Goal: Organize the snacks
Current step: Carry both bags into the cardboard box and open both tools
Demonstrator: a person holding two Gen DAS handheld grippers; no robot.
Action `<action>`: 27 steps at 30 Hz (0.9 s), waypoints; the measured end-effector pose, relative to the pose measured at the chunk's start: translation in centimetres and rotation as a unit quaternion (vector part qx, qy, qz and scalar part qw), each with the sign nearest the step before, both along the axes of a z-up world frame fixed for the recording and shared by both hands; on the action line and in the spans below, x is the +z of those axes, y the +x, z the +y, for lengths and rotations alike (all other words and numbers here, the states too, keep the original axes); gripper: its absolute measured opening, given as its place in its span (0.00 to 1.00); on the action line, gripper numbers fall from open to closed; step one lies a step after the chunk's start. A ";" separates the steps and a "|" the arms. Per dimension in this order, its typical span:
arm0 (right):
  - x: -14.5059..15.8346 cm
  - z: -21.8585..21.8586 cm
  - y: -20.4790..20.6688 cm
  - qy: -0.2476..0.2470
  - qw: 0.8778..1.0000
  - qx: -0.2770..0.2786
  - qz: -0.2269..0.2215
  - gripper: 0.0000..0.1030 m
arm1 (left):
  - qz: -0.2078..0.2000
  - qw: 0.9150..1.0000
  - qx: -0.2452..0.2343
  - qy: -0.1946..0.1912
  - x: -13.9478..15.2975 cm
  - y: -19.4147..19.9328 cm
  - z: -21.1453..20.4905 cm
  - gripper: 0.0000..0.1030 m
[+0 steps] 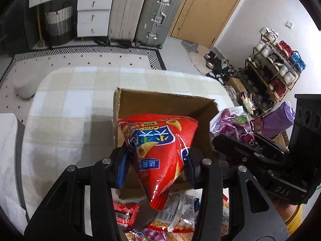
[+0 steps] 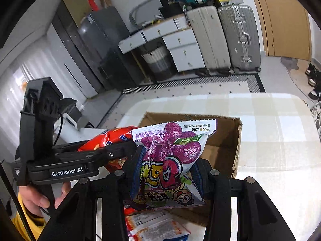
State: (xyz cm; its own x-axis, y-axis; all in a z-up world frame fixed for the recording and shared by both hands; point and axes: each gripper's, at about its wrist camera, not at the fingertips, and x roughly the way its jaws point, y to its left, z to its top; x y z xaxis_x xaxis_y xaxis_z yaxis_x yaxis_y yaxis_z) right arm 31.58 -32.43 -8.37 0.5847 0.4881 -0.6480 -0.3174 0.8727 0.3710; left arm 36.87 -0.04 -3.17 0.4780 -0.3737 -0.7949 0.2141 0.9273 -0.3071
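Observation:
My left gripper (image 1: 158, 161) is shut on a red chip bag (image 1: 158, 146) and holds it over the near edge of an open cardboard box (image 1: 160, 102). My right gripper (image 2: 167, 169) is shut on a purple candy bag (image 2: 170, 156), also held above the box (image 2: 226, 150). The two grippers are side by side: the purple bag (image 1: 230, 123) shows at the right of the left wrist view, the red bag (image 2: 108, 138) at the left of the right wrist view. Several more snack packets (image 1: 172, 217) lie on the table in front of the box.
The box stands on a table with a checked cloth (image 1: 76, 104). Beyond it are a patterned rug, suitcases (image 1: 140, 12), white drawers (image 1: 94, 16) and a door. A shoe rack (image 1: 274, 74) stands at the right. A white bench (image 1: 8, 150) is at the left.

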 end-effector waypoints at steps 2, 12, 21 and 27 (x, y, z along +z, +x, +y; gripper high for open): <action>-0.8 0.1 0.6 -0.005 1.000 0.001 0.007 0.42 | 0.012 1.000 -0.004 -0.007 -1.2 0.6 -0.2 0.41; -3.7 0.8 1.5 -0.041 0.999 -0.003 0.024 0.42 | 0.042 0.999 0.005 -0.005 -5.8 2.2 -0.9 0.42; -4.1 0.6 1.7 -0.045 0.999 -0.013 0.028 0.50 | 0.044 0.999 0.014 0.001 -5.9 2.4 -1.6 0.53; -3.8 -0.4 1.0 -0.035 0.999 -0.029 0.025 0.52 | 0.033 0.999 0.027 0.007 -4.5 1.7 -1.7 0.75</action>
